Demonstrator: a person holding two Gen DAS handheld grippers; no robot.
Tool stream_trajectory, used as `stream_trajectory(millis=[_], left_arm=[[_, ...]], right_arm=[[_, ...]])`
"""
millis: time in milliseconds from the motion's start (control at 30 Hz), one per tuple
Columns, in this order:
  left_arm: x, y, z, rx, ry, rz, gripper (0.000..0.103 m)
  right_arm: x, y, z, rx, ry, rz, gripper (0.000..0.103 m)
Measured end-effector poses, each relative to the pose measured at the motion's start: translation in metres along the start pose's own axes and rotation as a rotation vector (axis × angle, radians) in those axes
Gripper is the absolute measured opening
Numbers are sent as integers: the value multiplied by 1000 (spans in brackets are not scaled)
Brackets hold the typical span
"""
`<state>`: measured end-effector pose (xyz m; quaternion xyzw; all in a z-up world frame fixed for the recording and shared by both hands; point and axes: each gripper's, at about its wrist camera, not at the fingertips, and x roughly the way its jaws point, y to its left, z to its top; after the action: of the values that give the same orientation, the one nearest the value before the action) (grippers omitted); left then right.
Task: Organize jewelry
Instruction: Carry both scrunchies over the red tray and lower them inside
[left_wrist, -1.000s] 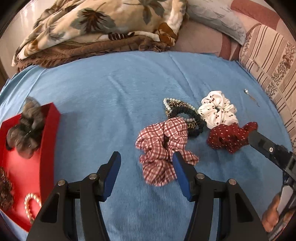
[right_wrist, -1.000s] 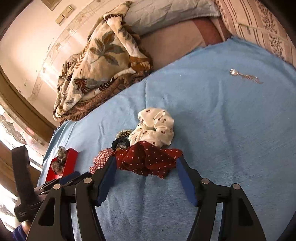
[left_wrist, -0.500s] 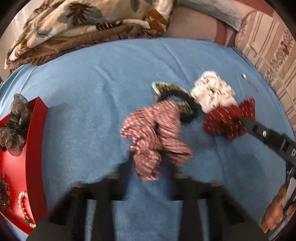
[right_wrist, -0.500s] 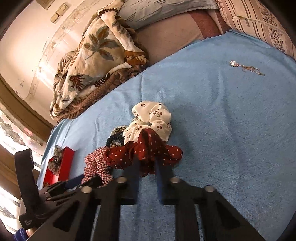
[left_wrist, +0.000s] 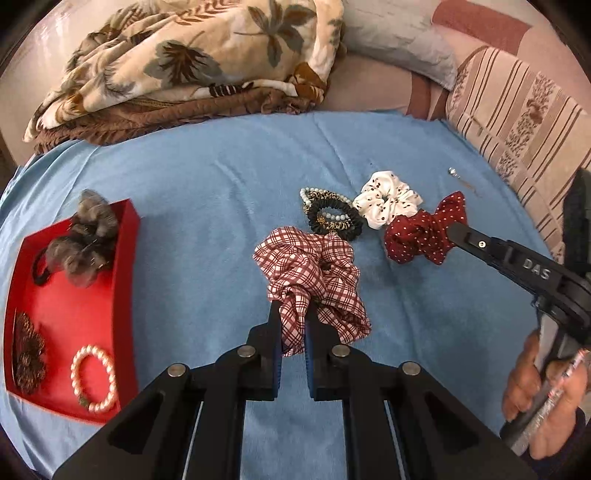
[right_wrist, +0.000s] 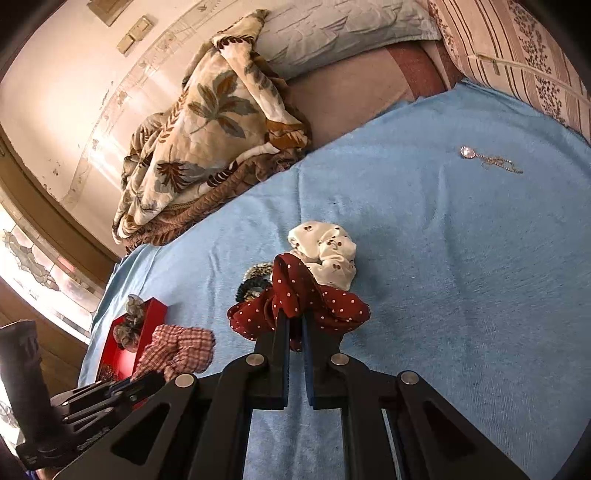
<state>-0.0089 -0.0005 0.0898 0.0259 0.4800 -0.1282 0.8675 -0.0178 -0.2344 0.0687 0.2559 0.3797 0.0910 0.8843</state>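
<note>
The left gripper (left_wrist: 292, 325) has its jaws clamped on a fold of the red plaid scrunchie (left_wrist: 312, 280), which lies on the blue bedspread (left_wrist: 207, 206) to the right of the red tray (left_wrist: 70, 314). The right gripper (right_wrist: 294, 328) pinches the dark red polka-dot scrunchie (right_wrist: 299, 295) between closed jaws, farther right of the tray and just beside the white cherry-print scrunchie (left_wrist: 388, 197) and a black hair tie (left_wrist: 334, 221). Inside the tray sit a grey scrunchie (left_wrist: 83, 240), a pearl bracelet (left_wrist: 94, 384) and a brown beaded piece (left_wrist: 27, 350), while a pendant necklace (right_wrist: 487, 158) lies well apart from the tray.
</note>
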Motion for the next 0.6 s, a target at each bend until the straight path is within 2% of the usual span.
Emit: stream_trajectory(millis=[167, 367, 600], left_arm=[[-28, 18, -15, -31, -27, -12, 10], [-63, 52, -35, -31, -95, 71, 10], [-90, 122, -61, -155, -145, 104, 10]], right_arm=[[-6, 10, -5, -24, -3, -8, 7], [-5, 18, -13, -37, 9, -29, 7], [-4, 35, -37, -112, 25, -102, 7]])
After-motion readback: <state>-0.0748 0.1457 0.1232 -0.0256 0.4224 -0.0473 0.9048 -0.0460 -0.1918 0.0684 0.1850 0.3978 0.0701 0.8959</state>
